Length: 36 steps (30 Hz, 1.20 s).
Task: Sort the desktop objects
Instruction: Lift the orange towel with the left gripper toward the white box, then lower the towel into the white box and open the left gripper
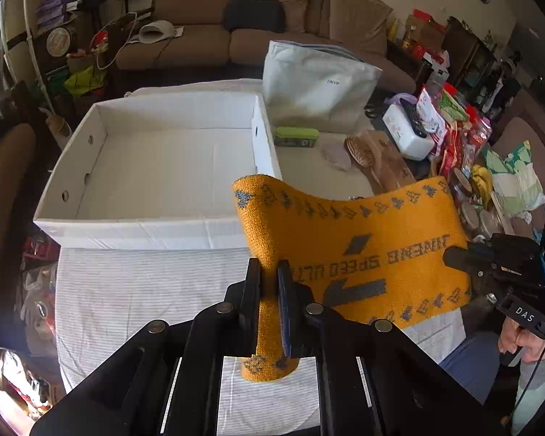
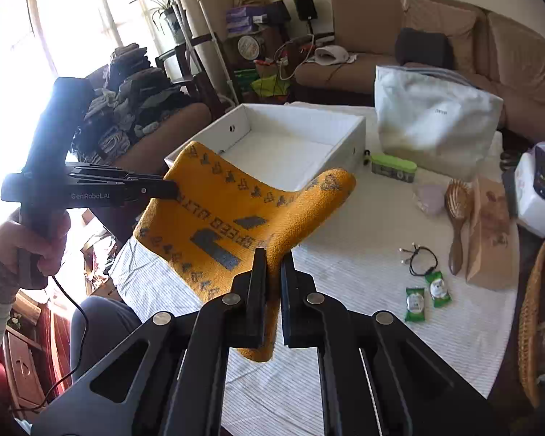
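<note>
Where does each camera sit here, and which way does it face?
Left wrist: on the left gripper, facing down over the white box; right gripper and a hand show.
Right wrist: on the right gripper, facing the table; left gripper and hand show.
Shared: orange cloth, pinched by both.

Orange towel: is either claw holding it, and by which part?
Both. The left claw pinches one short end of the orange towel; the right claw pinches the opposite end, so it sags between them above the table.
</note>
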Each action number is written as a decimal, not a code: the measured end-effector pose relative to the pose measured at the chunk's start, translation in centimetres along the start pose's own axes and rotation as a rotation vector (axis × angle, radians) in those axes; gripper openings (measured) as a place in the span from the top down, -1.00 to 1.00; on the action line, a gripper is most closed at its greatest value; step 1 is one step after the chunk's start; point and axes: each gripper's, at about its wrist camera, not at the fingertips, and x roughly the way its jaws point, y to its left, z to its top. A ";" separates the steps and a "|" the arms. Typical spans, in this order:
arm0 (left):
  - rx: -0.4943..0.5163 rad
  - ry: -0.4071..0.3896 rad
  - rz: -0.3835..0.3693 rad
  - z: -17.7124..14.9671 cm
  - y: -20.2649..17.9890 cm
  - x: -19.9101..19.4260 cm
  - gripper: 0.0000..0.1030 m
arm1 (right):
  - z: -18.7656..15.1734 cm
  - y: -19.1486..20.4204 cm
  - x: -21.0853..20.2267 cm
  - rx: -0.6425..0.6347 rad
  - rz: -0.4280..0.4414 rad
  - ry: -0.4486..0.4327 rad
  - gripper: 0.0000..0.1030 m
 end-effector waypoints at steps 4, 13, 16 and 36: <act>-0.014 -0.014 0.027 3.6 2.5 -0.7 0.84 | 4.8 1.1 1.2 -0.014 0.004 -0.028 0.87; -0.037 -0.001 0.094 13.0 9.3 3.5 0.84 | 14.4 -0.8 10.4 0.044 0.006 -0.004 0.87; -0.034 0.023 0.112 16.0 11.4 6.6 0.84 | 16.8 -3.0 15.2 0.084 -0.008 0.025 0.87; -0.089 0.190 0.074 21.5 17.4 26.7 0.84 | 20.1 -9.7 36.9 0.043 -0.283 0.392 0.87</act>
